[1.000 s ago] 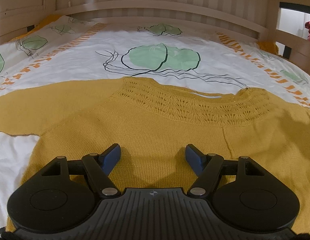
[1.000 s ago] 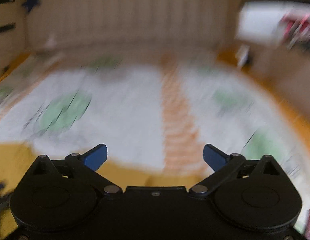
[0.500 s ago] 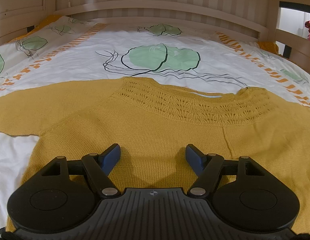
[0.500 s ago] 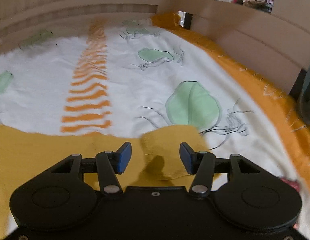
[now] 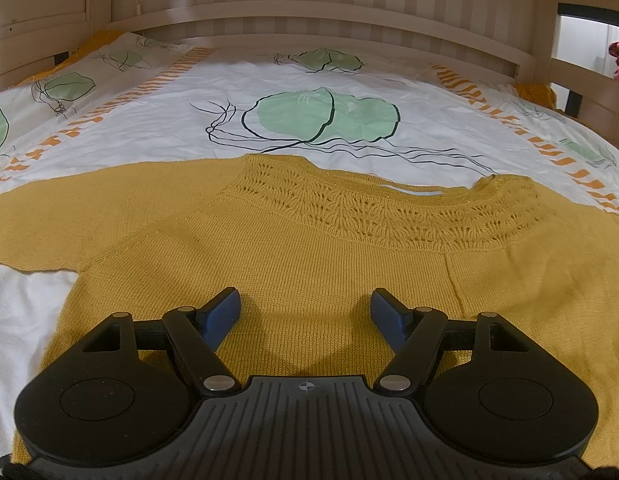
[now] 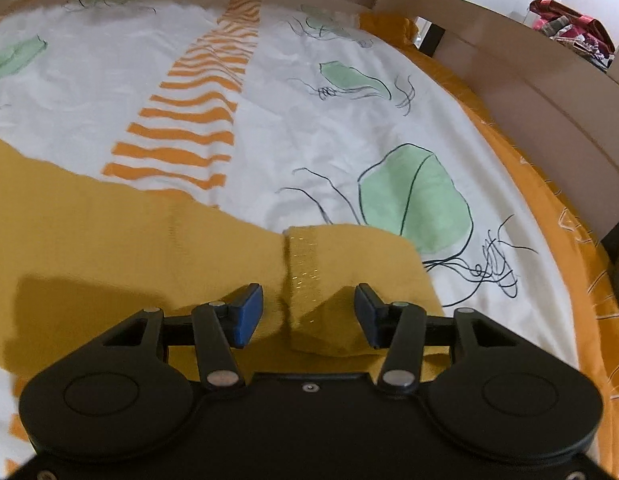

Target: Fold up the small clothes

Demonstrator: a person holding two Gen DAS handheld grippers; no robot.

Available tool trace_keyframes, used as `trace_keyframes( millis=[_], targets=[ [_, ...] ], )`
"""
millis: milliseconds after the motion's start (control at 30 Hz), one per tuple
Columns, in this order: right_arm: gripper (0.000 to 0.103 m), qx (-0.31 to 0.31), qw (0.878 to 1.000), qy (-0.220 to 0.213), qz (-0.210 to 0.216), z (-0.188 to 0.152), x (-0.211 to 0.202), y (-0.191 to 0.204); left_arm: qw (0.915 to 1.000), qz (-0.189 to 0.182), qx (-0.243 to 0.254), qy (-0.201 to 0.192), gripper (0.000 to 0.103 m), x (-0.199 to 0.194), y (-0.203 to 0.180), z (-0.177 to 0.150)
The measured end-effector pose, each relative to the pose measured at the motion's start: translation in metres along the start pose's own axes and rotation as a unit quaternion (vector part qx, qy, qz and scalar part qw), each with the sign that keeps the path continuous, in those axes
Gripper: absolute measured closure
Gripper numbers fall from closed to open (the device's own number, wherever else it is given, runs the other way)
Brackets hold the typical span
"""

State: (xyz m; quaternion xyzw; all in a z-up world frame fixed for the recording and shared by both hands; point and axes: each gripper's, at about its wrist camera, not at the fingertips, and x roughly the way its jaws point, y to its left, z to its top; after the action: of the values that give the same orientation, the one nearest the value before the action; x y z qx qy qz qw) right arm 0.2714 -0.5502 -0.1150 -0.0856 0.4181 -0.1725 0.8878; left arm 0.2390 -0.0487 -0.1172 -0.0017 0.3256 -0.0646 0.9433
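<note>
A mustard-yellow knitted sweater (image 5: 309, 248) lies flat on the bed, its lacy neckline (image 5: 369, 212) pointing away. My left gripper (image 5: 304, 300) hovers open over the sweater's body, with nothing between its blue pads. In the right wrist view the sweater's sleeve (image 6: 109, 240) stretches in from the left. It ends in a ribbed cuff (image 6: 305, 268) that is folded up slightly. My right gripper (image 6: 308, 300) sits low over that cuff and its jaws are closing. The cuff lies between the pads, which stand apart from the cloth on both sides.
The bedcover (image 5: 149, 128) is white with green leaf prints and orange striped bands. A wooden headboard (image 5: 309, 12) and a side rail (image 6: 529, 92) fence the bed. An orange sheet edge (image 6: 569, 260) runs along the right side. A pile of reddish cloth (image 6: 569, 28) lies beyond the rail.
My right gripper swung right and dropped down to the sleeve's cuff, and its jaws narrowed around it. The left gripper and the sweater's body stayed as they were.
</note>
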Motion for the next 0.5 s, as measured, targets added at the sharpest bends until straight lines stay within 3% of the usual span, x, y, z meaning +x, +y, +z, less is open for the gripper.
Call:
trace_keyframes(
  millis=[67, 133, 167, 367, 500],
  targets=[
    [0.054, 0.019, 1.0, 0.008, 0.01, 0.003, 0.003, -0.008, 1.0, 0.0, 0.0, 0.0, 0.032, 0.0, 0.0, 0.0],
    [0.077, 0.04, 0.999, 0.017, 0.013, 0.007, 0.003, -0.018, 1.0, 0.0, 0.0, 0.0, 0.032, 0.0, 0.0, 0.0],
    [0.093, 0.053, 0.998, 0.023, 0.021, 0.009, 0.002, -0.024, 1.0, 0.0, 0.0, 0.0, 0.032, 0.0, 0.0, 0.0],
    [0.094, 0.135, 0.989, 0.026, 0.049, 0.024, -0.027, -0.049, 1.0, 0.0, 0.0, 0.0, 0.032, 0.0, 0.0, 0.0],
    [0.094, 0.19, 0.976, 0.01, 0.108, 0.046, -0.066, -0.05, 1.0, 0.0, 0.0, 0.0, 0.032, 0.0, 0.0, 0.0]
  ],
)
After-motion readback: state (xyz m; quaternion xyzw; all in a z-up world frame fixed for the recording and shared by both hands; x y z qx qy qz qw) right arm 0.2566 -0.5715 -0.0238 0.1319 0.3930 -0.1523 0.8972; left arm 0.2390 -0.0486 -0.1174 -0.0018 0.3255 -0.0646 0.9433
